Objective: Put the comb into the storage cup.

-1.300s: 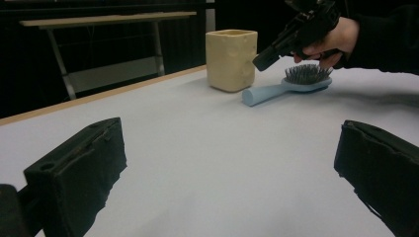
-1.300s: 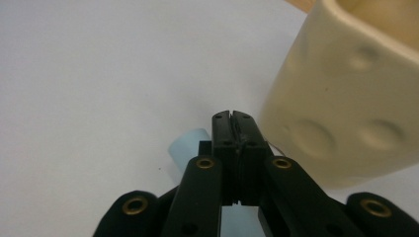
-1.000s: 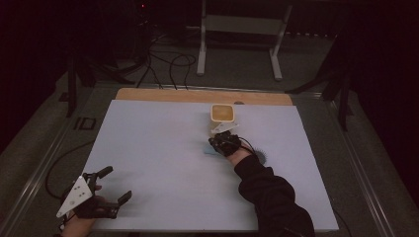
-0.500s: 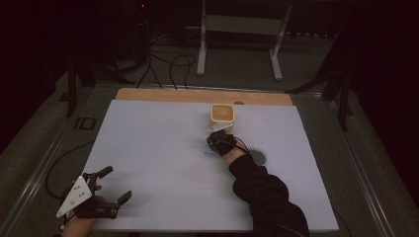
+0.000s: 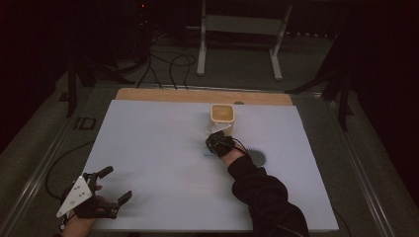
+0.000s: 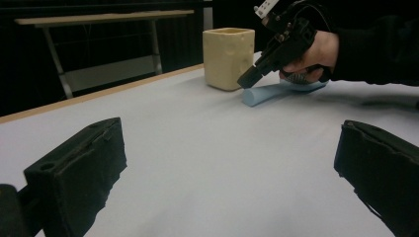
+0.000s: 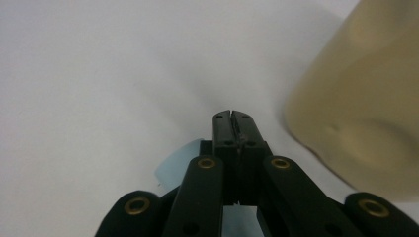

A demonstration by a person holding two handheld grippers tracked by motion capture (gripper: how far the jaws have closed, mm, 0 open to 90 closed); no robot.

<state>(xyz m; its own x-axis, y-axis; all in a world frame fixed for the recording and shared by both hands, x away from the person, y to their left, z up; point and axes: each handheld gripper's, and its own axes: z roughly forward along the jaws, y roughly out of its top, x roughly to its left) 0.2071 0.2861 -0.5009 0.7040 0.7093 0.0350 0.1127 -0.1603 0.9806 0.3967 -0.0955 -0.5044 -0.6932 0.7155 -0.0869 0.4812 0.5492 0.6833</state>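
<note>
A cream square cup (image 5: 222,113) stands upright at the far middle of the white table sheet (image 5: 153,148). Just in front of it my right gripper (image 5: 215,141) is shut, with nothing between its jaws (image 7: 231,116). Under it lies a pale blue rolled piece (image 6: 267,93), whose edge peeks out beneath the jaws (image 7: 173,165). The cup (image 7: 365,123) is close on the right of that view. In the left gripper view the right gripper (image 6: 247,81) hangs just above the end of the blue piece, beside the cup (image 6: 228,58). My left gripper (image 5: 116,183) rests at the near left corner, open wide and empty (image 6: 230,133).
A grey disc with a toothed rim (image 5: 257,157) lies on the sheet right of the right hand. A wooden strip (image 5: 163,95) borders the table's far edge. Beyond it, a white frame stand (image 5: 237,24) and cables are on the dark floor.
The right hand has shifted slightly to the left, uncovering the grey toothed disc beside the wrist. The left gripper has stayed where it was.
</note>
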